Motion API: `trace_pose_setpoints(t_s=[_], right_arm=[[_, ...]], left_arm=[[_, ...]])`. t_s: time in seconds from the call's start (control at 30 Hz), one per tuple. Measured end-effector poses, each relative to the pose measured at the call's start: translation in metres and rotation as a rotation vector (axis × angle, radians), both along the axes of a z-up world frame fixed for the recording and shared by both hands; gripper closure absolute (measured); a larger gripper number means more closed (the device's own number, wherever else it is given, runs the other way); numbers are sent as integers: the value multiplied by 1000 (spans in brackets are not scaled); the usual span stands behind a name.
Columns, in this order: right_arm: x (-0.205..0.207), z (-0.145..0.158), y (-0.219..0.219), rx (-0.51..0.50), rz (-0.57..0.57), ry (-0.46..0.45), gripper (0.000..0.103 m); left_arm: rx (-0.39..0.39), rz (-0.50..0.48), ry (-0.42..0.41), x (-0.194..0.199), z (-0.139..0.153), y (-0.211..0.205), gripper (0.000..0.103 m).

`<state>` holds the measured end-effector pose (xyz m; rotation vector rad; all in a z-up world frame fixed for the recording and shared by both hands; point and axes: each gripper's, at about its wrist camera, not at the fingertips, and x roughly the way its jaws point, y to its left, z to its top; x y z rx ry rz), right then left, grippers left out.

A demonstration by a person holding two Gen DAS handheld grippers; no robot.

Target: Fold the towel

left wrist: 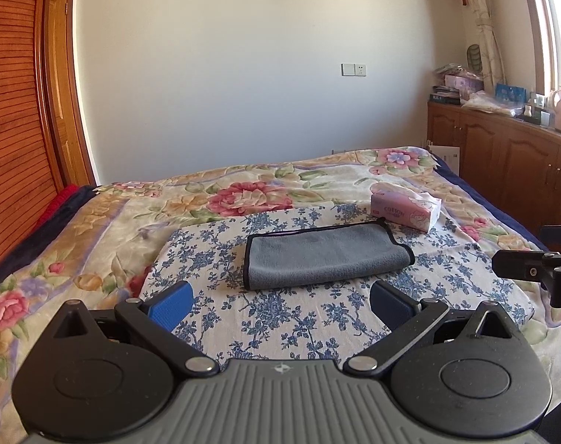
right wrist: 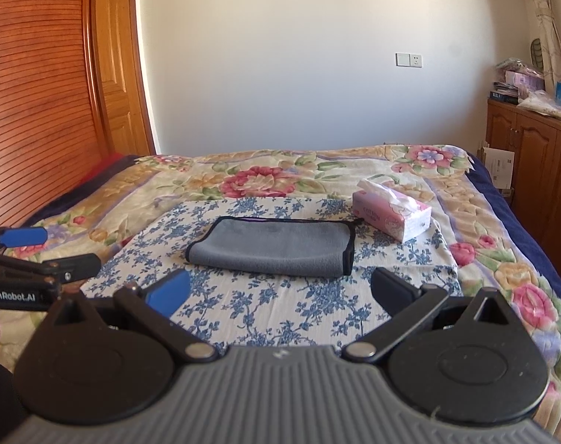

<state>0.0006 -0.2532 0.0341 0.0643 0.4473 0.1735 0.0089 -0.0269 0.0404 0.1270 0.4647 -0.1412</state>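
A grey towel with black trim (left wrist: 326, 255) lies folded flat on a blue-flowered cloth (left wrist: 265, 318) on the bed; it also shows in the right wrist view (right wrist: 275, 246). My left gripper (left wrist: 280, 301) is open and empty, just short of the towel's near edge. My right gripper (right wrist: 280, 292) is open and empty, also just short of the towel. The right gripper shows at the right edge of the left wrist view (left wrist: 532, 264). The left gripper shows at the left edge of the right wrist view (right wrist: 40, 259).
A pink tissue pack (left wrist: 406, 209) sits beyond the towel's right end, also in the right wrist view (right wrist: 391, 212). The floral bedspread (left wrist: 95, 229) covers the bed. A wooden headboard (left wrist: 10, 129) stands left, wooden cabinets (left wrist: 502, 162) right.
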Motion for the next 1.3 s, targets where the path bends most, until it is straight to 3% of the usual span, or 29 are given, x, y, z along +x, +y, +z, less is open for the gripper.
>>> trace_pose_setpoints(t_s=[0.73, 1.3], right_arm=[[-10, -27, 6, -23, -25, -4, 0], [-19, -28, 8, -36, -52, -91, 0]], left_arm=[[-17, 31, 16, 0, -35, 19, 0], [-35, 48, -56, -4, -47, 27, 0]])
